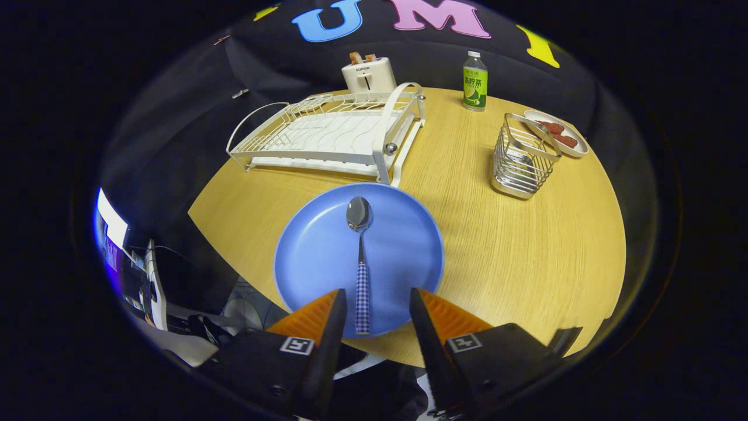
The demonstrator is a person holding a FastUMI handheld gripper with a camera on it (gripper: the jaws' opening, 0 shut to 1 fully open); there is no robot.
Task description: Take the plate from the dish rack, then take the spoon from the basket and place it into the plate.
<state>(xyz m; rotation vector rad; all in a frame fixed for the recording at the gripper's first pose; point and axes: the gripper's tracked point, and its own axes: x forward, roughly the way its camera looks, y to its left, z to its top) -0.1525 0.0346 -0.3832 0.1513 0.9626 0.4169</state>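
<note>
A: Spoon position?
B: Spoon (pixel 360 257) lies in the blue plate (pixel 315 251) on the bench (pixel 514 245), handle between the fingers.
A: Hand-held gripper (pixel 374 310)?
B: Released, fingers apart, not touching the handle. Dish rack (pixel 327 131) and basket (pixel 523 158) beyond.

plate (pixel 327 245) near rim behind jaws, basket (pixel 523 158) contents unclear

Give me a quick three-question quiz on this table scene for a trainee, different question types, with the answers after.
1. True or false: the spoon lies on the blue plate.
2. Which stands nearest the bottle? A) toaster B) wire basket C) dish rack
3. Fill in: the gripper jaws are ____ around the spoon handle.

Key: 1 true. 2 B. 3 open, not touching it.
</note>
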